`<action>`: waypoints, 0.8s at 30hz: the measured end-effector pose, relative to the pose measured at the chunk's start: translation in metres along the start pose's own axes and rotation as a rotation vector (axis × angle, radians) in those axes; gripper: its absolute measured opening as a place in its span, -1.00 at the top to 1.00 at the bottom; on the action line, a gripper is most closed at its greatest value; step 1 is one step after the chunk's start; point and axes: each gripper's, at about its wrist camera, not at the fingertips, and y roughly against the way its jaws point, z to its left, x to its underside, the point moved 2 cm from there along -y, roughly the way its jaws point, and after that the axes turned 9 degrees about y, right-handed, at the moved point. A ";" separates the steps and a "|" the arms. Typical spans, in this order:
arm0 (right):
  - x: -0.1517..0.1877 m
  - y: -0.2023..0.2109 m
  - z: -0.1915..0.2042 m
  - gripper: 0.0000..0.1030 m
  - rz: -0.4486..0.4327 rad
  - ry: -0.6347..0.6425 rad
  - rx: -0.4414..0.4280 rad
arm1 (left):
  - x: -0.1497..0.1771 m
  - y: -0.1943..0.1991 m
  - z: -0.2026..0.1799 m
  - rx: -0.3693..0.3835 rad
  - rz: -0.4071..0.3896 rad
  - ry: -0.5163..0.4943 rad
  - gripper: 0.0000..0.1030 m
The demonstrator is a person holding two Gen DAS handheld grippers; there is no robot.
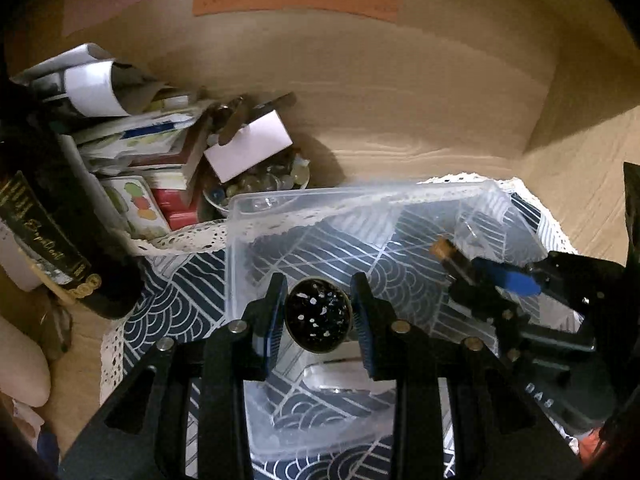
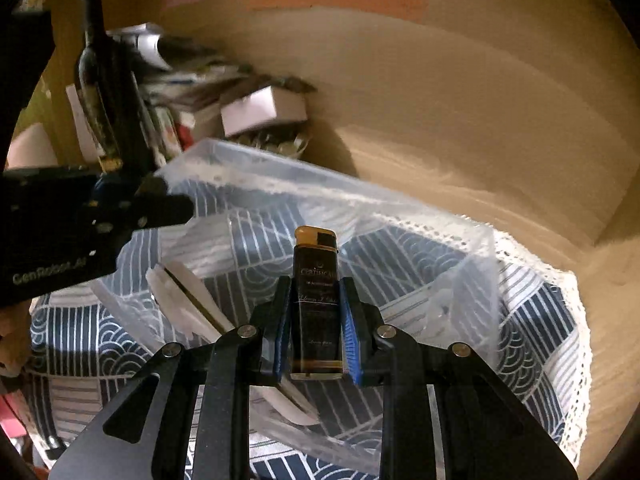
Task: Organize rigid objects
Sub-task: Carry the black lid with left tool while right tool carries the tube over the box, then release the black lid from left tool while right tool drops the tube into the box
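My left gripper point(image 1: 318, 306) is shut on a round black disc with white specks point(image 1: 318, 315), held above a clear plastic box point(image 1: 240, 240). That box sits on a blue-and-white patterned cloth point(image 1: 176, 304). In the right wrist view my right gripper point(image 2: 315, 308) is shut on a dark rectangular lighter with an amber top point(image 2: 316, 276), hanging over the same clear box point(image 2: 476, 256). A white flat piece point(image 2: 188, 300) lies inside the box. The right gripper with the lighter point(image 1: 448, 256) shows at the right of the left wrist view, and the left gripper's body point(image 2: 80, 224) at the left of the right wrist view.
A dark wine bottle point(image 1: 52, 216) stands at the left beside a pile of papers and small boxes point(image 1: 152, 148). A bowl of small glassy bits point(image 1: 260, 180) sits behind the clear box under a white box point(image 1: 248, 146). A wooden wall point(image 1: 400, 100) closes the back.
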 end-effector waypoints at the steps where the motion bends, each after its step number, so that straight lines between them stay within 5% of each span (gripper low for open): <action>1: 0.000 -0.001 -0.001 0.59 0.001 -0.005 -0.006 | 0.000 -0.003 -0.001 0.000 0.004 -0.005 0.38; 11: -0.002 0.004 0.000 0.56 0.011 -0.006 0.004 | 0.002 -0.009 -0.009 0.002 0.053 -0.032 0.35; 24: 0.001 0.078 0.002 0.08 -0.141 -0.037 0.050 | 0.016 0.065 -0.020 0.022 -0.149 -0.045 -0.46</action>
